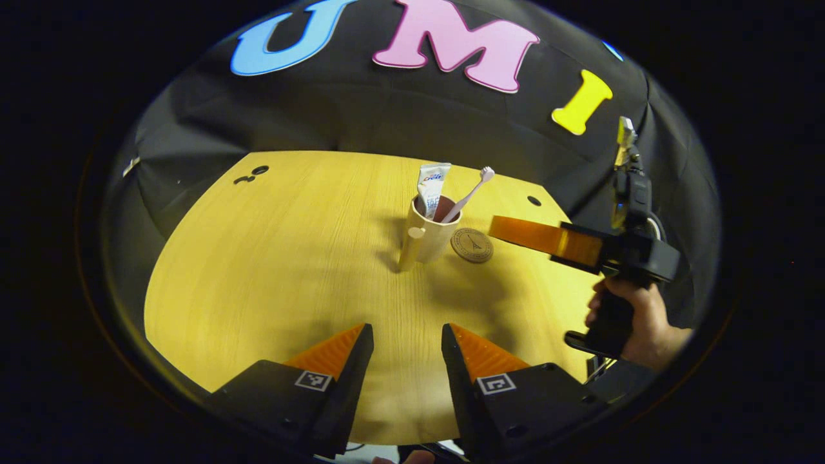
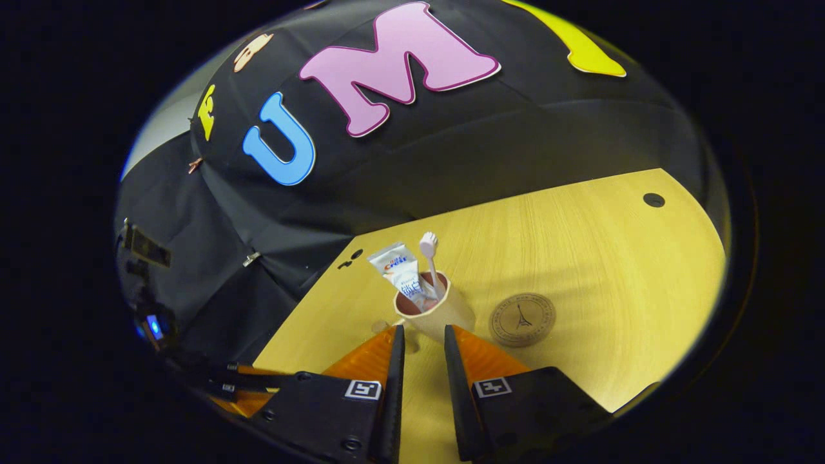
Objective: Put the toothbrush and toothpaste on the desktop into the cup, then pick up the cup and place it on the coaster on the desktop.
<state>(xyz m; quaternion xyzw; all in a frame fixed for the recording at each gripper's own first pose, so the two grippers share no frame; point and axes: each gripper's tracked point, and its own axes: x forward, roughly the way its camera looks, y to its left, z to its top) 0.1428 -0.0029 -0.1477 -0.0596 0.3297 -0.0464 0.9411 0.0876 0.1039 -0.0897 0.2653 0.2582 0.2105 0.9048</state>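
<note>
A beige cup (image 1: 433, 237) with a side handle stands upright near the middle of the wooden table (image 1: 271, 270). A white toothpaste tube (image 1: 430, 185) and a white toothbrush (image 1: 474, 189) stick up out of it. A round brown coaster (image 1: 472, 245) lies bare just right of the cup. My left gripper (image 1: 407, 335) hangs open over the near table, well short of the cup. In the right gripper view, my right gripper (image 2: 422, 332) is narrowly open with nothing between its fingers, its tips just short of the cup (image 2: 445, 314). The coaster (image 2: 522, 319) lies to its right.
A hand (image 1: 635, 325) holds the right gripper (image 1: 515, 231) above the table, near the coaster. Small dark holes (image 1: 533, 200) mark the tabletop towards the back. The black cloth wall rises right behind the table's far edge.
</note>
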